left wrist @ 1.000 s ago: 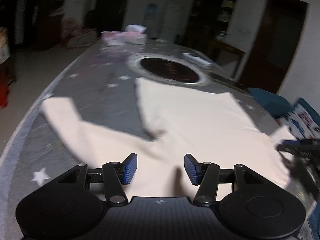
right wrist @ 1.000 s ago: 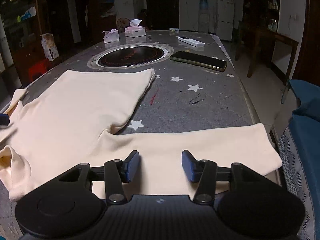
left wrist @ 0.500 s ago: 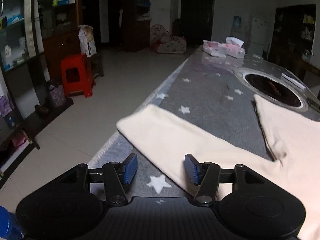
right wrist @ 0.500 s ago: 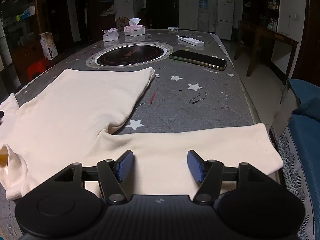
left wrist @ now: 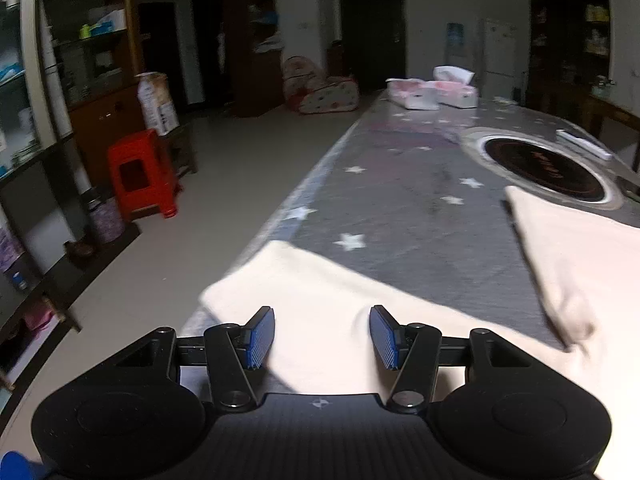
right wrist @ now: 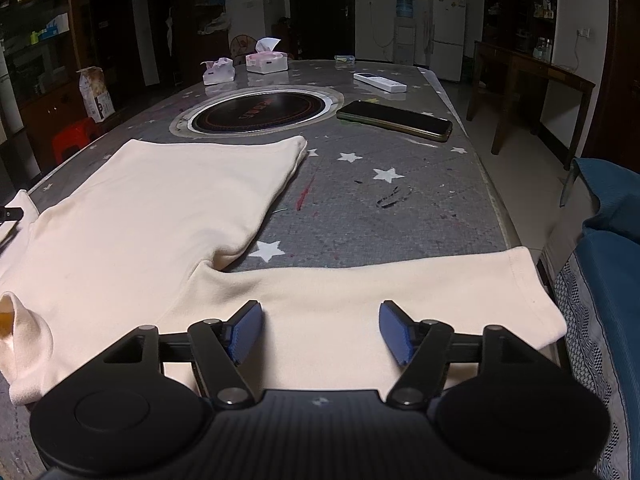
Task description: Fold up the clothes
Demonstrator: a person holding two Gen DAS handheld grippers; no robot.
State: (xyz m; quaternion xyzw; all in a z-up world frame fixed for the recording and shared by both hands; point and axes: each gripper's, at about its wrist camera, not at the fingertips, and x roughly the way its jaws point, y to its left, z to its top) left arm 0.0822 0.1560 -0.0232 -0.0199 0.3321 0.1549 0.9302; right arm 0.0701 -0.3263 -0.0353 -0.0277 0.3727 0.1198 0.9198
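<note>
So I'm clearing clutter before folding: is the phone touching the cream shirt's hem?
Apart. The right wrist view shows bare starred tablecloth between the phone and the cream shirt.

Left gripper [left wrist: 322, 338]: black two-finger frame with blue ribbed pads, pitched downward above one sleeve of the cream long-sleeved shirt [left wrist: 340, 312]. Jaws stand apart; pads press on nothing.

Right gripper [right wrist: 321, 332]: identical black frame, pitched downward above the opposite sleeve of that shirt. Jaws have just been opening and stand wide; no cloth is pinched between them.
</note>
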